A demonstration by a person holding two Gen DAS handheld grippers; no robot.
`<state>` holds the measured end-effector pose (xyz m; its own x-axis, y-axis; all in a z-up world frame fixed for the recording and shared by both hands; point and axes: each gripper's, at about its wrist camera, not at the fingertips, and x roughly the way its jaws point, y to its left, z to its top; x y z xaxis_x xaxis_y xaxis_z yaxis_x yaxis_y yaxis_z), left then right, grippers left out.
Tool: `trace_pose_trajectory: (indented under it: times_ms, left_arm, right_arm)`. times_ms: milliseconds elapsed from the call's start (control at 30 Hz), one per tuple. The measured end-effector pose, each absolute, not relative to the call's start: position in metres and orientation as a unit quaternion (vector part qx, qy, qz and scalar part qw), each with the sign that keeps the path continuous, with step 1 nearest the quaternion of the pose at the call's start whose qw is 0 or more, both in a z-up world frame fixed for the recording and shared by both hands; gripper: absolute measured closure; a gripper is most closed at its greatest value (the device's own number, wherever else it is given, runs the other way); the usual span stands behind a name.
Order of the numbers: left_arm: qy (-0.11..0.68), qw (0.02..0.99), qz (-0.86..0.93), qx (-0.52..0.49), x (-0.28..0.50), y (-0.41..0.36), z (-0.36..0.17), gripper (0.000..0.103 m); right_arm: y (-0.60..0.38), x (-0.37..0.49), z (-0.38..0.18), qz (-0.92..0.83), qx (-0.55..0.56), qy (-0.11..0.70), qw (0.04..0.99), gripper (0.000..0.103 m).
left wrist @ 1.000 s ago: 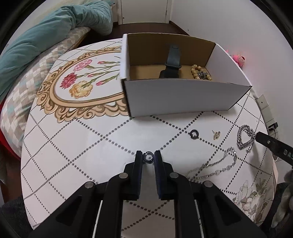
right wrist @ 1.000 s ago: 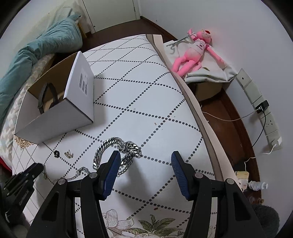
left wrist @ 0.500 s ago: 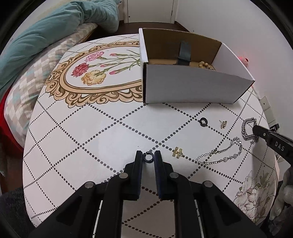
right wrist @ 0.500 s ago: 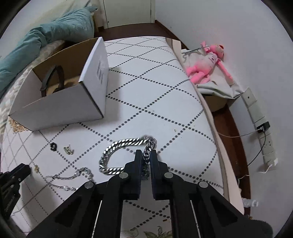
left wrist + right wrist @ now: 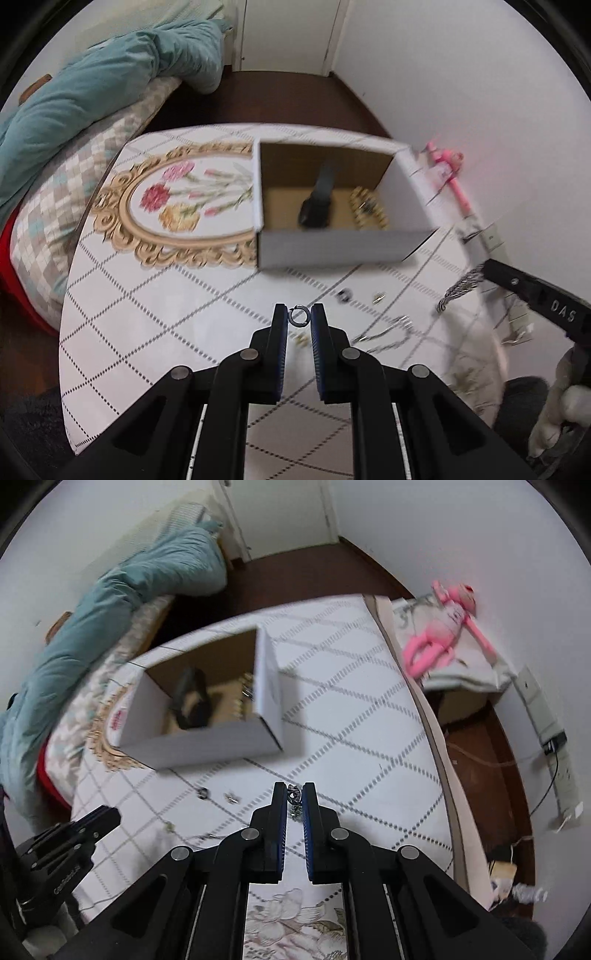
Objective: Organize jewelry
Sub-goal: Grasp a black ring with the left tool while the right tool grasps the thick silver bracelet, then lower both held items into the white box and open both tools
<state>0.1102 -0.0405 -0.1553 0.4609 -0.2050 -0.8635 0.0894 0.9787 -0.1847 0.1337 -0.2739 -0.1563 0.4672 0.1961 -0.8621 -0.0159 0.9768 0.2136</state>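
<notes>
My left gripper (image 5: 298, 316) is shut on a small dark ring (image 5: 297, 316) and holds it above the table, short of the white cardboard box (image 5: 332, 251). The box holds a black watch (image 5: 317, 206) and a gold bead bracelet (image 5: 369, 210). My right gripper (image 5: 294, 797) is shut on a silver chain bracelet (image 5: 294, 799), which hangs from its tip in the left wrist view (image 5: 458, 290). On the table lie a black ring (image 5: 345, 295), a gold earring (image 5: 378, 297), another gold earring (image 5: 301, 340) and a thin silver chain (image 5: 388, 336).
The round table (image 5: 147, 332) has a dotted diamond pattern and a flower medallion (image 5: 177, 199). A bed with a teal duvet (image 5: 92, 96) stands at the left. A pink plush toy (image 5: 439, 642) and a power strip (image 5: 554, 746) lie by the right wall.
Both grippers have risen and the views pulled back from the table. The right gripper has lifted the silver chain bracelet off the table. The left still holds the ring.
</notes>
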Motion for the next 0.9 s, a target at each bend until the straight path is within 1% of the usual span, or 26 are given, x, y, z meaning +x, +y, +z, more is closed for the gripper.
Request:
trace_pose_trajectory:
  times_ms: [200,267,367,600,833,867,900]
  left_arm:
    - [0.488,0.864,-0.111,-0.053,0.140,-0.048,-0.115,0.093]
    - [0.486,0.865,-0.113,-0.048,0.155,-0.049,-0.110,0.093]
    - [0.494,0.860,-0.116,-0.054,0.183,-0.045,-0.111,0.093]
    - [0.535,0.838,-0.100,-0.050,0.239,-0.036,-0.139,0.093]
    - [0.572,0.814,-0.078,-0.067,0.271,-0.026,-0.157,0.092]
    - [0.575,0.812,-0.074,-0.067,0.275,-0.025,-0.158,0.090]
    - [0.576,0.812,-0.071,-0.067,0.278,-0.025,-0.158,0.087]
  right_arm:
    - [-0.257,0.150,-0.097,0.101,0.079,0.475,0.871,0.095]
    - [-0.248,0.163,-0.082,0.115,0.076,0.466,0.874,0.095]
    - [-0.236,0.186,-0.074,0.127,0.074,0.466,0.873,0.095]
    - [-0.212,0.245,-0.101,0.144,0.085,0.505,0.847,0.095]
    - [-0.194,0.283,-0.140,0.157,0.090,0.550,0.815,0.094]
    - [-0.191,0.287,-0.145,0.161,0.088,0.558,0.809,0.094]
    - [-0.188,0.291,-0.151,0.163,0.088,0.570,0.800,0.094]
